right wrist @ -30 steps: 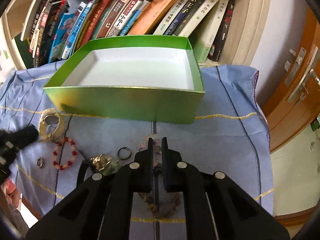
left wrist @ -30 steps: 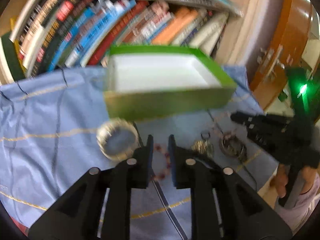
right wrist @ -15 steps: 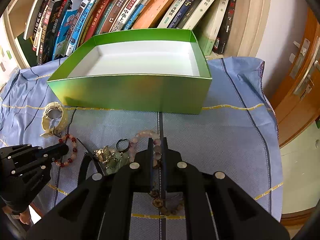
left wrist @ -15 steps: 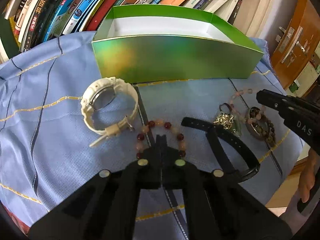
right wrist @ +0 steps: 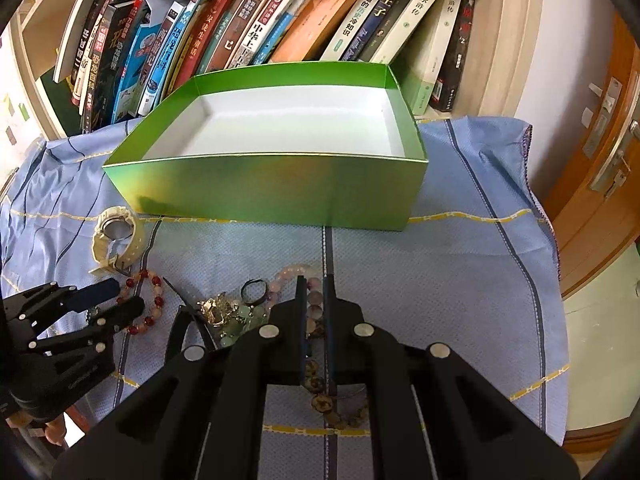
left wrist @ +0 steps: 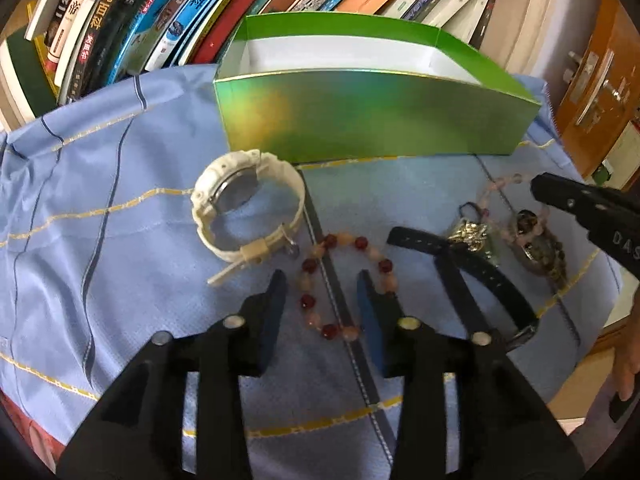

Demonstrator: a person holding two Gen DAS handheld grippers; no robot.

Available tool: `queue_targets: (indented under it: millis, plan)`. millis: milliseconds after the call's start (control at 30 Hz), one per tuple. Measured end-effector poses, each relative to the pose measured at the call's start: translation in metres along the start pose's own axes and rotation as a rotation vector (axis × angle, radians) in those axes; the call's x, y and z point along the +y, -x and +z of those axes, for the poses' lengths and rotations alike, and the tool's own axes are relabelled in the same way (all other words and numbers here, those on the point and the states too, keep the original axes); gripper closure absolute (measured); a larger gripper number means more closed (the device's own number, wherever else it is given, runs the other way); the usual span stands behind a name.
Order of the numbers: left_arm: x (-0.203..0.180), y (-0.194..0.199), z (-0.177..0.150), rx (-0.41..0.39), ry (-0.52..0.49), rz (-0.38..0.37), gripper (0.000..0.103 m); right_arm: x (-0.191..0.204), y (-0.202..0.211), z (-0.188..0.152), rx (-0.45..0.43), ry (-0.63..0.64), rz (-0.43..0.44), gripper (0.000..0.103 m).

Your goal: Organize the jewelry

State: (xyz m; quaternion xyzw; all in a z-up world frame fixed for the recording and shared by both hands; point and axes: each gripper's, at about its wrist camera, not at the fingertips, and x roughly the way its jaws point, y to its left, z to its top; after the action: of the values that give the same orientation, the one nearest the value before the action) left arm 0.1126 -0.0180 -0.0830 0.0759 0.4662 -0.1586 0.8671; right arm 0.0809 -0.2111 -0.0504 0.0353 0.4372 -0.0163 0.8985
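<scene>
A red and pink bead bracelet [left wrist: 308, 266] lies flat on the blue cloth [left wrist: 120, 280]. My left gripper [left wrist: 322, 276] is low over it with its jaws opening. One finger stands on each side of the beads and neither pad presses them. From the right wrist view, the left gripper [right wrist: 128, 296] sits beside the same bracelet [right wrist: 158, 301]. My right gripper [right wrist: 314, 284] is shut over a pink bead bracelet [right wrist: 292, 270] and a brown bead bracelet [right wrist: 320, 402]. An open green box [right wrist: 260, 188] with a white inside stands behind.
A white watch [left wrist: 248, 208], a black strap [left wrist: 492, 276], a gold charm [left wrist: 470, 236] and a small black ring [right wrist: 254, 292] lie on the cloth. Leaning books [right wrist: 280, 32] fill the shelf behind the box. A wooden door [right wrist: 600, 160] is at the right.
My left gripper came down from in front of the box to the cloth, closed, then spread around the red bracelet. The right gripper stayed put and shut.
</scene>
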Motion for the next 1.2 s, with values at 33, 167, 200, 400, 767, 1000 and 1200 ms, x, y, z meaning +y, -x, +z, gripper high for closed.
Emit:
queue_targets:
  millis: [33, 167, 200, 400, 767, 1000, 1200]
  plan:
    - [0.000, -0.001, 0.000, 0.001, 0.000, 0.007, 0.086, 0.000, 0.000, 0.000, 0.000, 0.000, 0.000, 0.095]
    - [0.002, 0.000, 0.000, 0.001, 0.003, -0.008, 0.095, 0.000, 0.001, 0.000, -0.004, -0.006, 0.001, 0.095]
    - [0.002, 0.004, 0.000, -0.008, 0.007, -0.012, 0.095, 0.000, 0.002, 0.001, -0.006, -0.009, 0.001, 0.095]
    - [0.004, 0.054, 0.012, -0.139, -0.005, -0.027, 0.095, 0.001, 0.024, 0.010, -0.055, -0.007, 0.006, 0.095]
    - [0.001, 0.101, 0.093, -0.316, -0.009, -0.054, 0.095, 0.003, 0.075, 0.082, -0.244, -0.019, 0.048, 0.095]
    - [0.003, 0.053, 0.161, -0.262, 0.031, -0.040, 0.095, -0.006, 0.040, 0.134, -0.215, -0.075, 0.022, 0.095]
    - [0.006, -0.008, 0.163, -0.139, 0.063, -0.016, 0.059, -0.010, -0.019, 0.128, -0.083, -0.078, -0.046, 0.070]
